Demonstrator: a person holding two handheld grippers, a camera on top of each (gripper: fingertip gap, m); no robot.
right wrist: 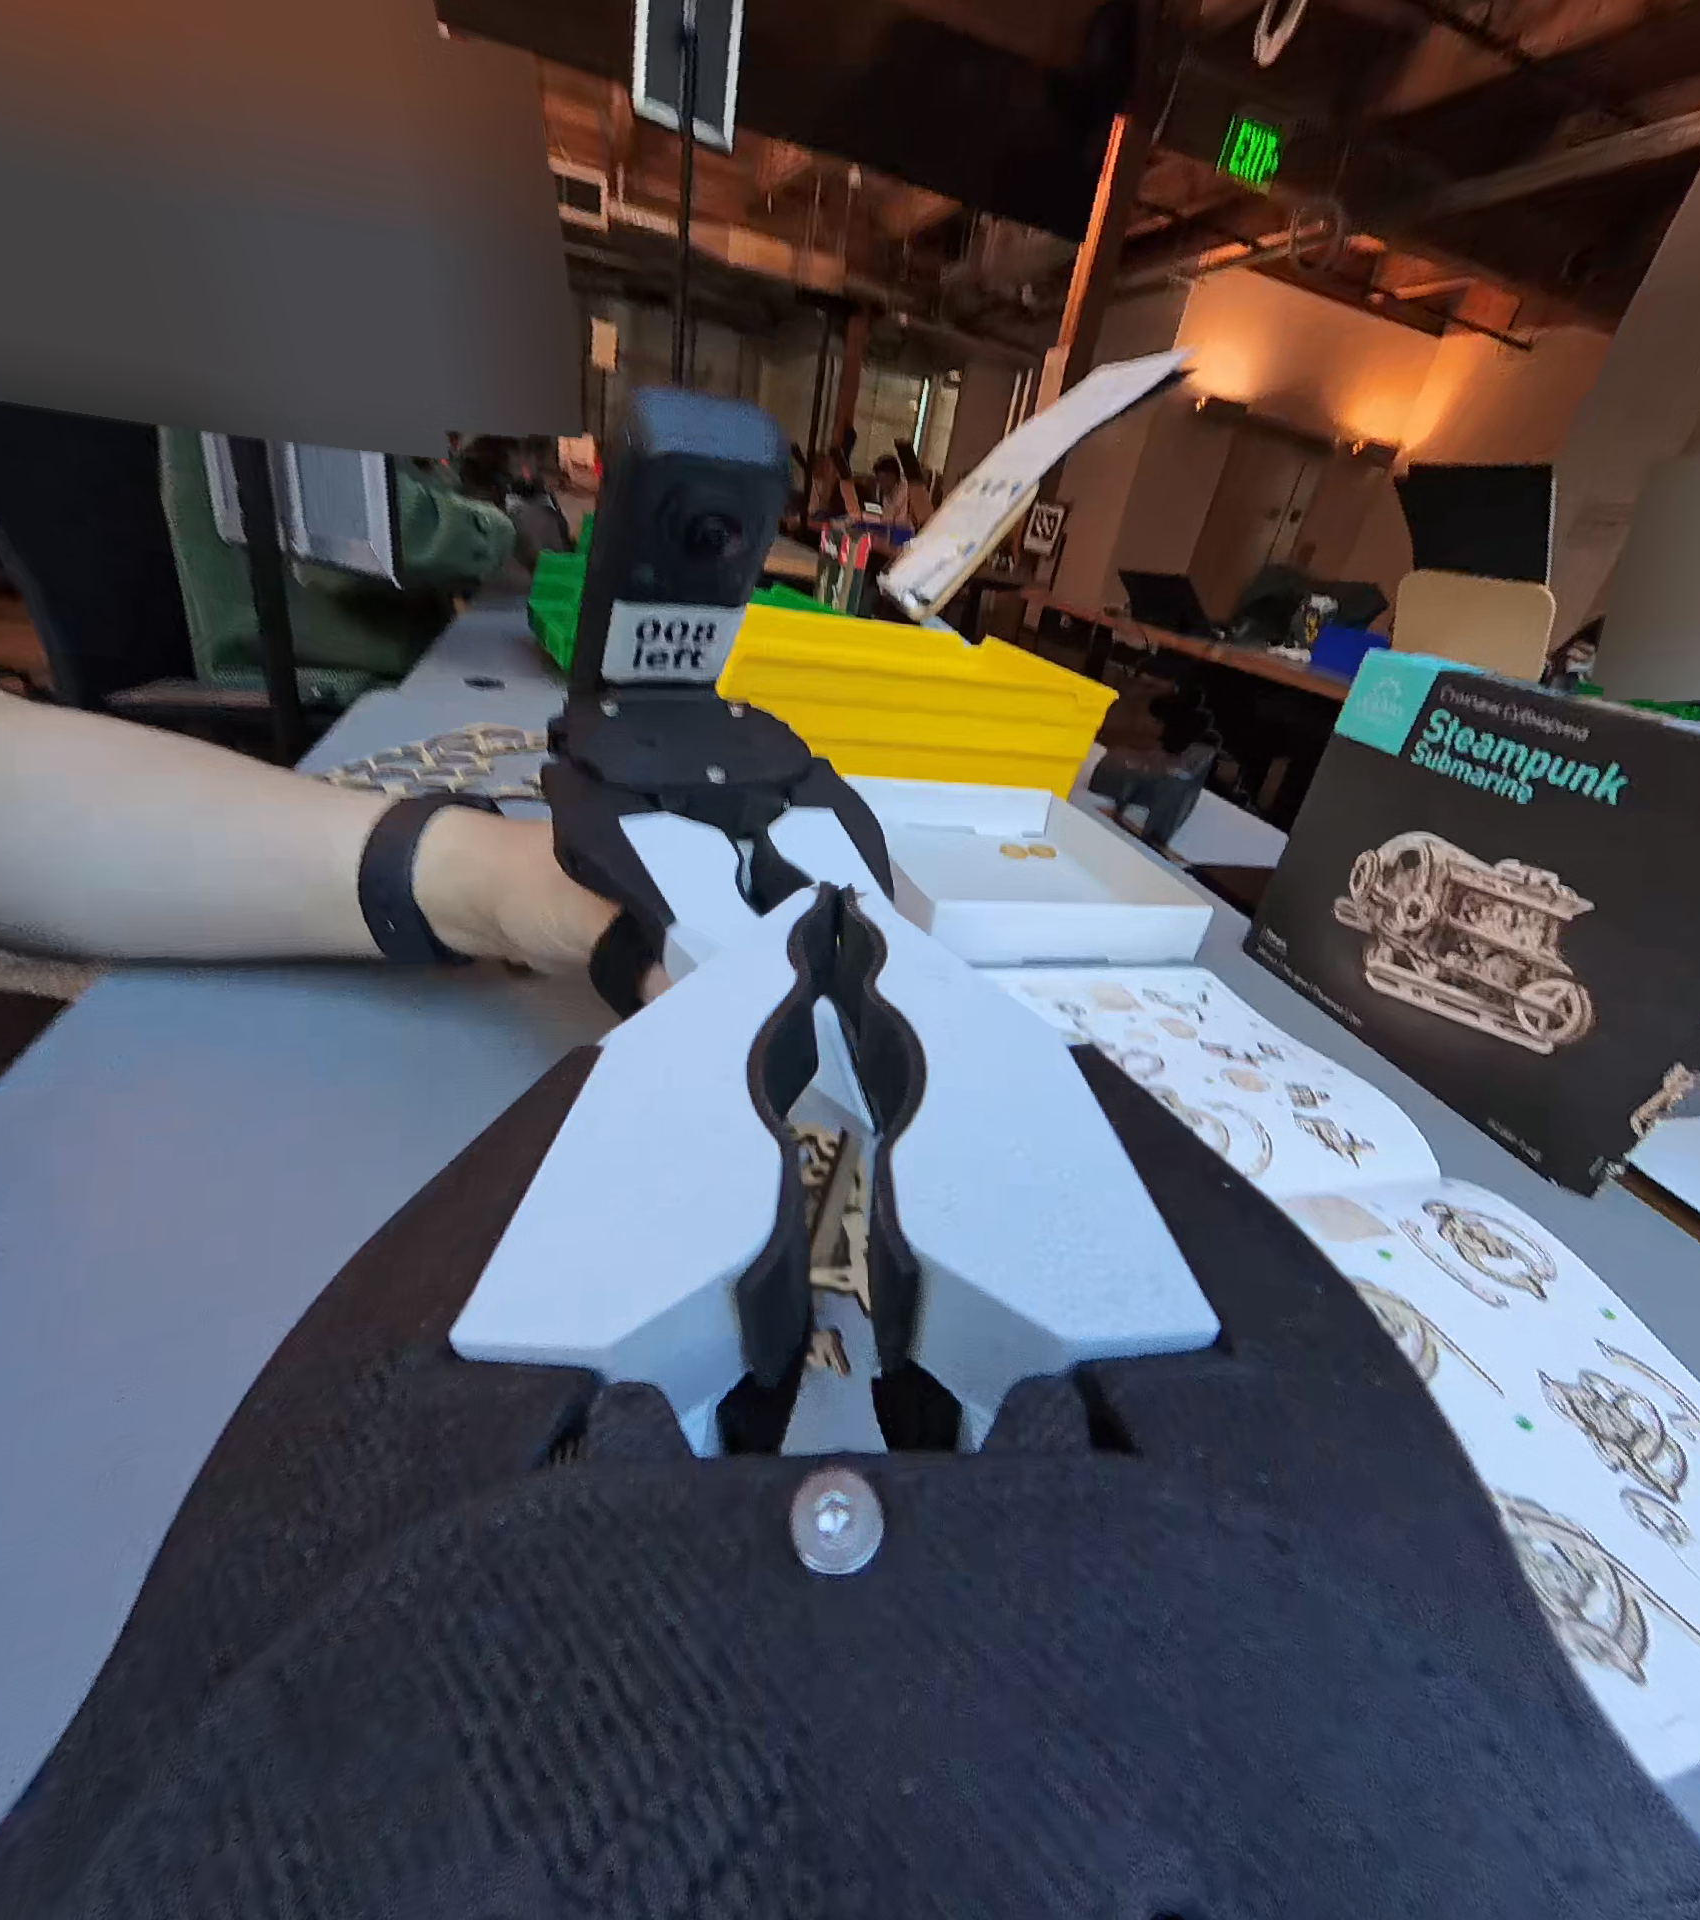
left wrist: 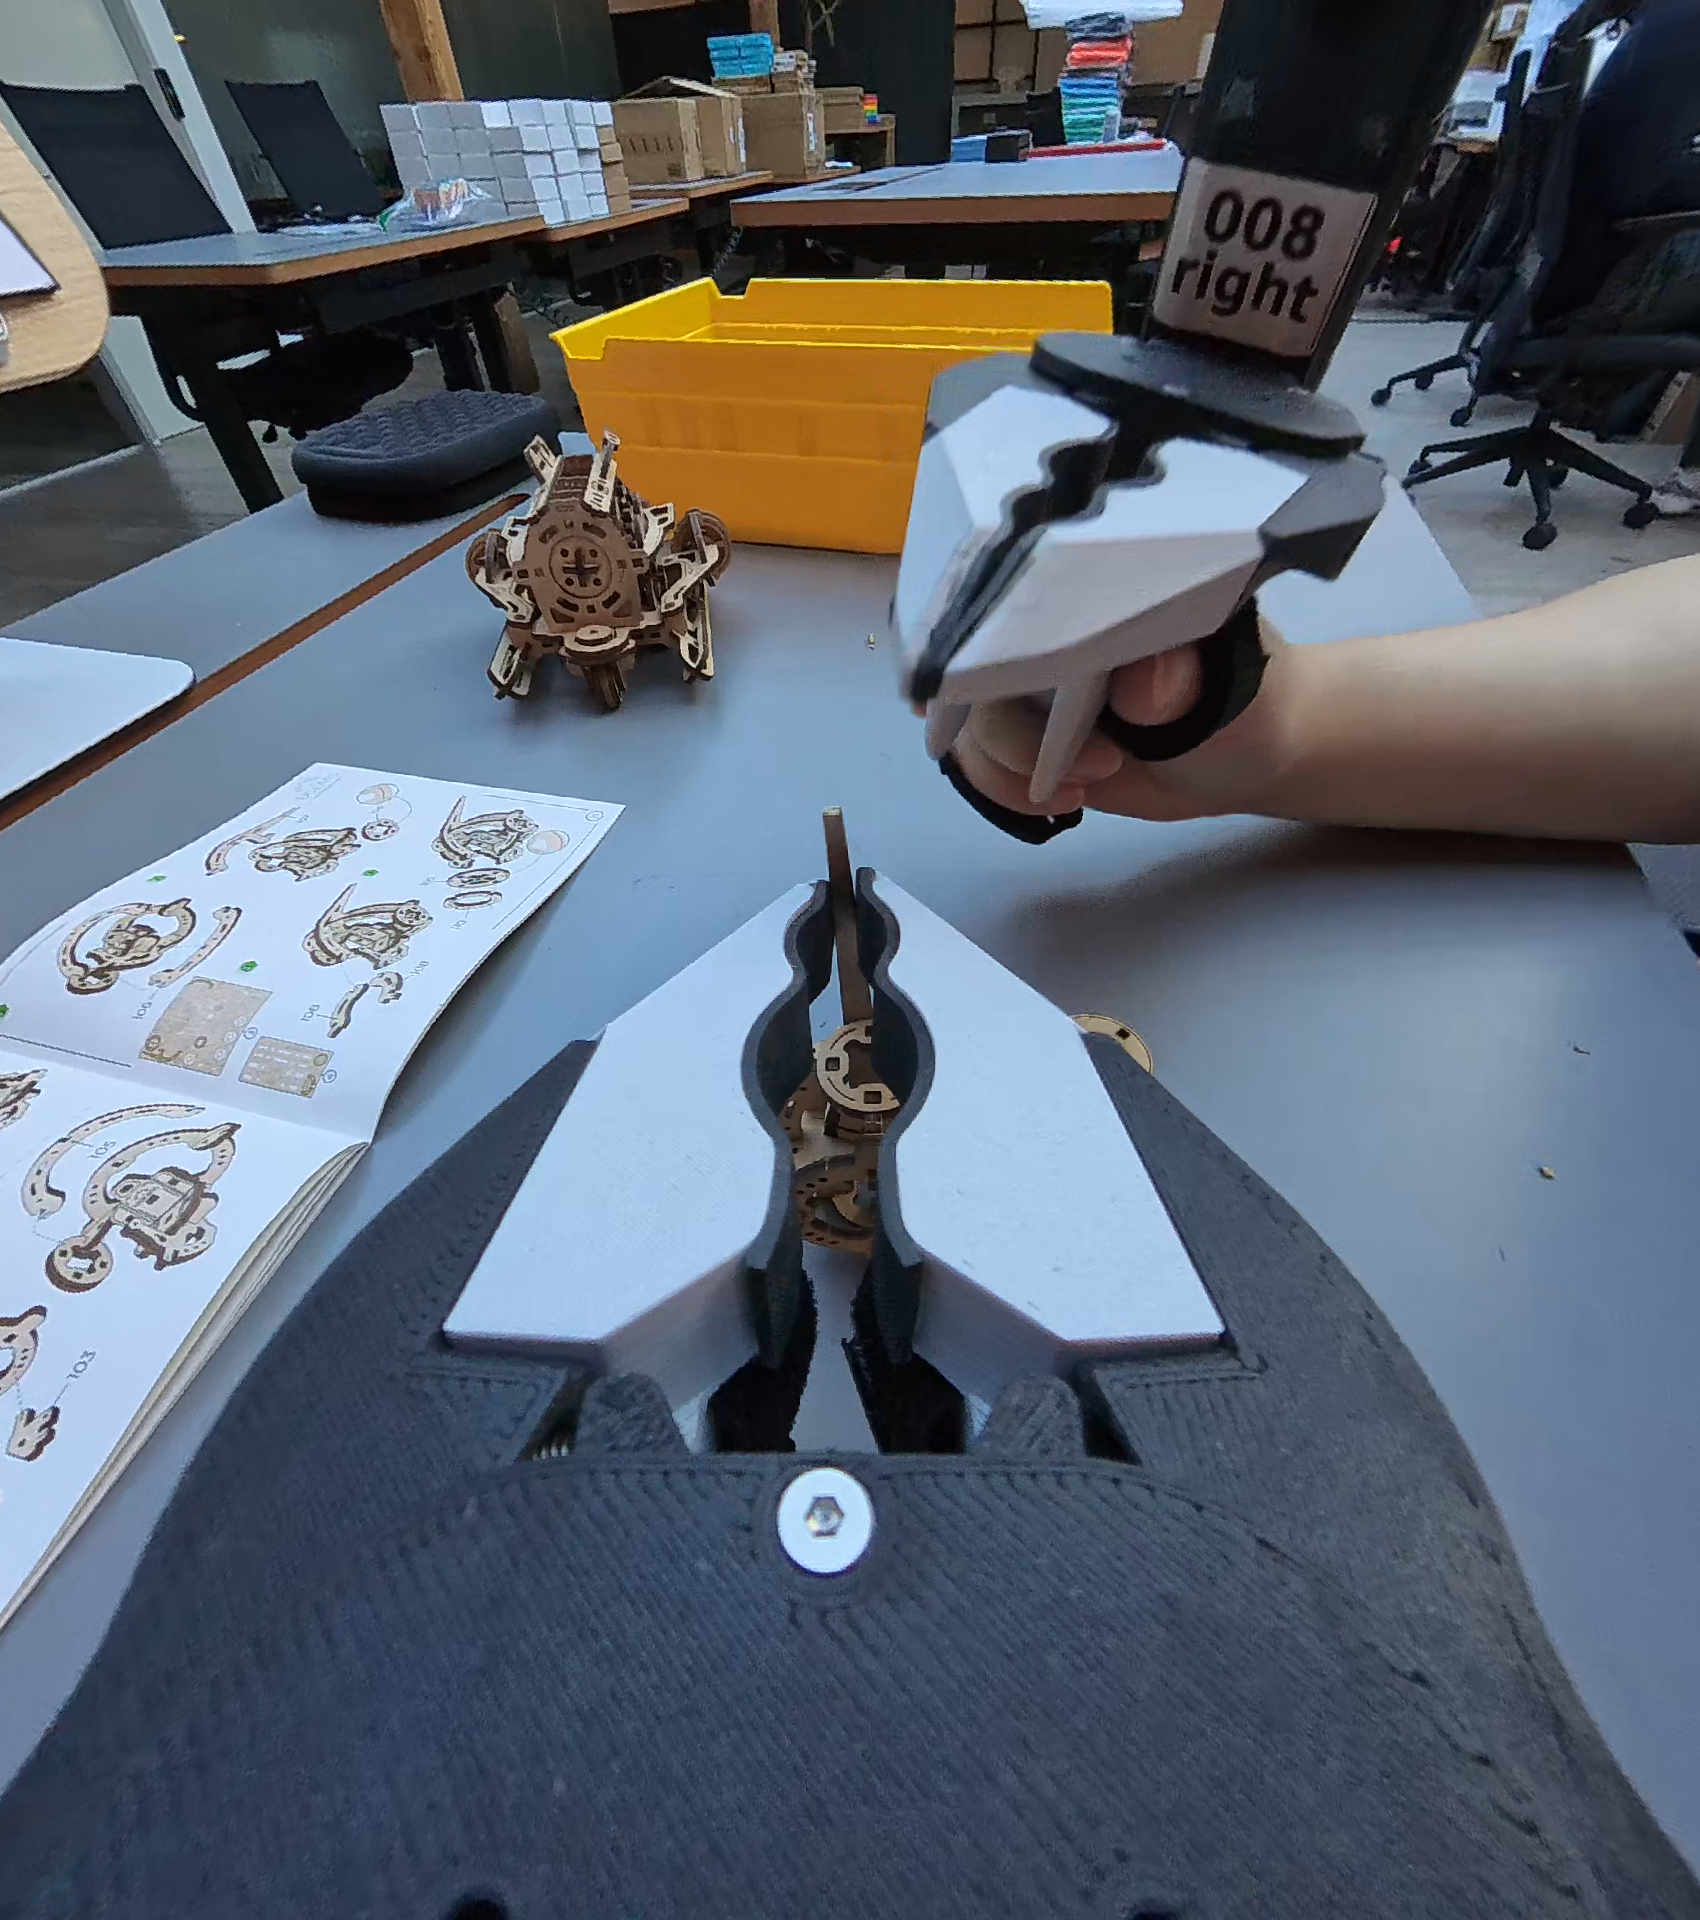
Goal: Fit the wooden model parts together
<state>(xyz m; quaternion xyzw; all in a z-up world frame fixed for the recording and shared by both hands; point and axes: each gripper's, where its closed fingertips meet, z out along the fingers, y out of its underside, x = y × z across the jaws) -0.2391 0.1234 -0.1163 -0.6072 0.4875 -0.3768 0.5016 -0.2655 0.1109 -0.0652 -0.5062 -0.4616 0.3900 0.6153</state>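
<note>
My left gripper (left wrist: 838,883) is shut on a wooden sub-assembly (left wrist: 851,1081). A thin strip of it (left wrist: 835,836) sticks up past the fingertips, and round wheel-like pieces hang below between the fingers. My right gripper (right wrist: 838,894) has its jaws together, and I see nothing clearly held in it. It hovers above and to the right of the left gripper, tilted down, in the left wrist view (left wrist: 919,675). In the right wrist view the left gripper's fingers (right wrist: 690,873) run behind mine, and wooden pieces (right wrist: 830,1195) show through the gap. A larger assembled wooden model (left wrist: 597,582) stands on the grey table (left wrist: 1345,1039).
An open instruction booklet (left wrist: 254,987) lies to the left, also seen in the right wrist view (right wrist: 1345,1247). A yellow bin (left wrist: 825,416) stands behind. A white tray (right wrist: 1043,904), the dark kit box (right wrist: 1511,914) and a punched wooden sheet (right wrist: 441,758) are nearby. A small wooden disc (left wrist: 1111,1034) lies by the left gripper. Left tips to right tips: about 5 centimeters.
</note>
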